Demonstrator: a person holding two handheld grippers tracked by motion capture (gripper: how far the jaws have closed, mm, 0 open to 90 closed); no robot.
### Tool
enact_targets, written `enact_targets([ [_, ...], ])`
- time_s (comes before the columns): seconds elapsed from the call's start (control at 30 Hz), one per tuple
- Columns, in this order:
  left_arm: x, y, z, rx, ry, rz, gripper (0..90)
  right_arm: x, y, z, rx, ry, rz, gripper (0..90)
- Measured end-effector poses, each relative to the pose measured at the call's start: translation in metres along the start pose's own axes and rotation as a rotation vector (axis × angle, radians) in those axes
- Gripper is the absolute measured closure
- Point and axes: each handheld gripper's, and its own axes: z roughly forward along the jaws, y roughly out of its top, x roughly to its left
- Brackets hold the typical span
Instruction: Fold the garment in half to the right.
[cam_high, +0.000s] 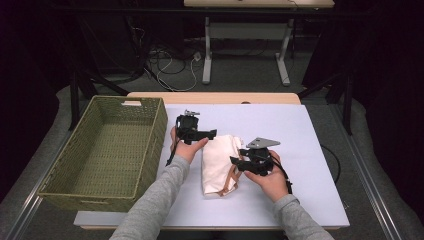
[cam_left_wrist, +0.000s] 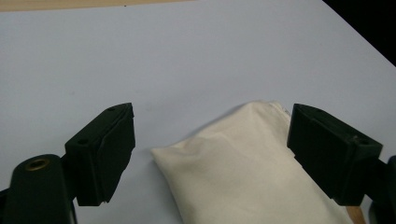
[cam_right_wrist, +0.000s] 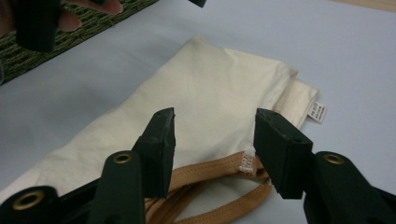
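White table sheet (cam_high: 300, 150): bare on the far and right sides, free room there. Woven basket (cam_high: 107, 150) stands along the sheet's left edge, nothing inside. Folded cream tote bag (cam_high: 220, 162) lies mid-sheet, tan handles (cam_right_wrist: 219, 186) at its near end, small label (cam_right_wrist: 317, 112) at one side edge. Left gripper (cam_high: 212, 133) hovers at the bag's far left corner, jaws wide apart, nothing between them. Right gripper (cam_high: 236, 162) sits over the handle end, jaws apart, not pressing cloth or strap.
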Motion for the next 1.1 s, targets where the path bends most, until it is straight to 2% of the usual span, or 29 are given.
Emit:
enact_targets([
  [0.2, 0.004, 0.000, 0.006, 0.006, 0.002, -0.021, 16.6, 0.004, 0.004, -0.005, -0.041, 0.000, -0.034, 40.2],
  [0.3, 0.007, 0.000, 0.007, 0.016, 0.005, -0.032, 18.5, 0.006, 0.004, -0.006, -0.054, -0.017, -0.046, 38.0],
  [0.37, 0.010, -0.001, 0.011, 0.037, 0.001, -0.057, 22.3, 0.007, 0.005, -0.007, -0.063, -0.026, -0.079, 36.3],
  [0.47, 0.011, -0.002, 0.013, 0.051, 0.002, -0.060, 28.0, 0.008, 0.006, -0.008, -0.066, -0.027, -0.078, 34.5],
  [0.5, 0.013, -0.003, 0.015, 0.070, -0.004, -0.076, 29.3, 0.007, 0.007, -0.009, -0.069, -0.031, -0.087, 34.0],
  [0.7, 0.013, -0.006, 0.021, 0.100, -0.013, -0.091, 39.6, 0.007, 0.007, -0.010, -0.066, -0.034, -0.048, 32.8],
  [0.73, 0.013, -0.007, 0.023, 0.103, -0.036, -0.102, 42.6, 0.007, 0.007, -0.010, -0.065, -0.037, -0.044, 32.7],
  [0.77, 0.013, -0.008, 0.024, 0.106, -0.037, -0.101, 42.6, 0.007, 0.007, -0.010, -0.064, -0.039, -0.046, 32.6],
  [0.83, 0.013, -0.008, 0.025, 0.113, -0.034, -0.101, 42.5, 0.008, 0.007, -0.010, -0.063, -0.043, -0.052, 32.5],
  [0.9, 0.015, -0.010, 0.027, 0.136, -0.022, -0.129, 43.0, 0.008, 0.007, -0.010, -0.063, -0.042, -0.054, 32.4],
  [1.0, 0.017, -0.010, 0.026, 0.145, 0.001, -0.124, 47.2, 0.009, 0.007, -0.010, -0.057, -0.041, -0.057, 32.4],
  [1.1, 0.020, -0.010, 0.027, 0.151, 0.005, -0.126, 50.8, 0.009, 0.007, -0.009, -0.056, -0.037, -0.065, 32.4],
])
